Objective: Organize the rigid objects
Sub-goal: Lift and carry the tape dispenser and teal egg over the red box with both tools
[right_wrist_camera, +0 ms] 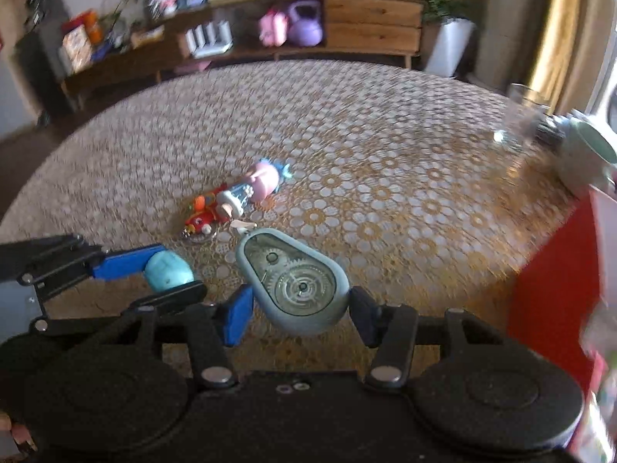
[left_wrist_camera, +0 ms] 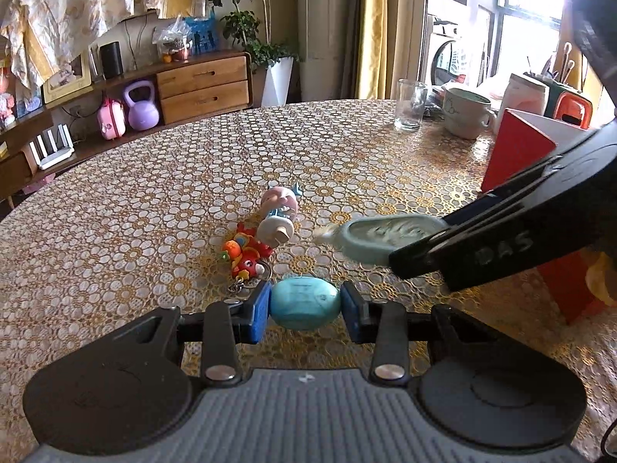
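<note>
Held: your left claw [left_wrist_camera: 304, 306] is closed on the turquoise egg-shaped toy [left_wrist_camera: 305, 303], blue pads touching both its sides, just above the worktop [left_wrist_camera: 154, 200]. Your right claw [right_wrist_camera: 302, 308] grips the grey-blue correction tape dispenser [right_wrist_camera: 297, 281] by its wide end, tip pointing far. Loose, not yet sorted: the pink-capped doll figure [left_wrist_camera: 277, 212] and the red keychain toy [left_wrist_camera: 245, 252], touching each other at mid-worktop. Likely destination: the red box [left_wrist_camera: 516, 150] at the right edge; nothing shows inside it. Estimate: two items in transit, two remaining.
</note>
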Demonstrator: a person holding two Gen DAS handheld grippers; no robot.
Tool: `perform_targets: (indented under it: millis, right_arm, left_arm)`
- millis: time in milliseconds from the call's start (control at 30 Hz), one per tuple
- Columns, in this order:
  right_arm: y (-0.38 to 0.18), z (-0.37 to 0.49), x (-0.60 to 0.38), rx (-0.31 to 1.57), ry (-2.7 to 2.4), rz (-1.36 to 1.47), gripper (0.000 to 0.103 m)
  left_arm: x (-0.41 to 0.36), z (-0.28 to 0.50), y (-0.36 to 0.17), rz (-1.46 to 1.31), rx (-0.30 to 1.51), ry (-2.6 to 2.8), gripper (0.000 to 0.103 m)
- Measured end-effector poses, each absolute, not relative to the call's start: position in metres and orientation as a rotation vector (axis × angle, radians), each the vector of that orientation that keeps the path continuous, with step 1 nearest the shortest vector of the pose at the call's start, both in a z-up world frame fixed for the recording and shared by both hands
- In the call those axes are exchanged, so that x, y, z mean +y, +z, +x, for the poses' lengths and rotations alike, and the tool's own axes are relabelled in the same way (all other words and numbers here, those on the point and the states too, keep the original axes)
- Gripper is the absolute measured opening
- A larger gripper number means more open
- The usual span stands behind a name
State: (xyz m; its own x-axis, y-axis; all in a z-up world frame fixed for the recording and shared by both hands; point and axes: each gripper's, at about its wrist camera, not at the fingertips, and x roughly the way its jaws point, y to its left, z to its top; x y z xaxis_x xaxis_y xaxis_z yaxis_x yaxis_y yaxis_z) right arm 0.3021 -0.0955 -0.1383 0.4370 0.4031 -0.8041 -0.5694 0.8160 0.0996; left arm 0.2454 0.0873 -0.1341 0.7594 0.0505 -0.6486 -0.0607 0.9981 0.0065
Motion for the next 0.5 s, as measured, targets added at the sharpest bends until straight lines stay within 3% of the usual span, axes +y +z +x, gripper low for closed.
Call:
perform_targets:
  millis: [500]
  right_arm:
    - [-0.063, 0.219, -0.171, 0.803, 0.508, -0.080, 0.054]
  left_arm:
    - [0.042, 0.205, -0.061, 0.024, 0.679, -0.009, 0.038]
